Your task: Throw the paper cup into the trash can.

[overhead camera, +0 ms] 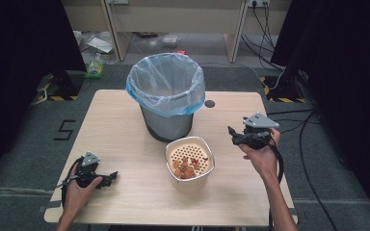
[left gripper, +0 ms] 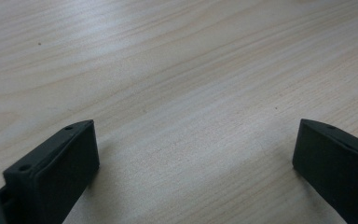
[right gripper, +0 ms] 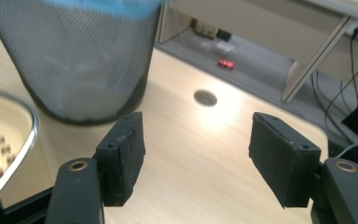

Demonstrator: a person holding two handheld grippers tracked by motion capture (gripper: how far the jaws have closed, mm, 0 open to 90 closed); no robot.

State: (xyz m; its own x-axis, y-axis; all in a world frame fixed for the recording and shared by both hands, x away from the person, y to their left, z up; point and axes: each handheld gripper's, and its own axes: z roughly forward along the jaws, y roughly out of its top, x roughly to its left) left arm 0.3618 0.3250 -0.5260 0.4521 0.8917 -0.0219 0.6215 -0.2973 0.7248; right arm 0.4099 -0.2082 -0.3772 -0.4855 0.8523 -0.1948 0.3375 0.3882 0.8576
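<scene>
Centrally, a round mesh bin (overhead camera: 167, 120) wears crinkly plastic.

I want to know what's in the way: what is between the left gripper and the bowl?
Nothing. In the high view, just bare table lies between the left gripper and the bowl.

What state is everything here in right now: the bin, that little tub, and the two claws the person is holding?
Trash bin: upright, lined with a bag, open-topped.
Tub: upright, uncovered, brownish scraps lying on its perforated insert.
Left claw: open, low over bare table, holding nothing.
Right claw: open, holding nothing, aimed toward the bin.
Table: bare apart from bin and tub.
</scene>
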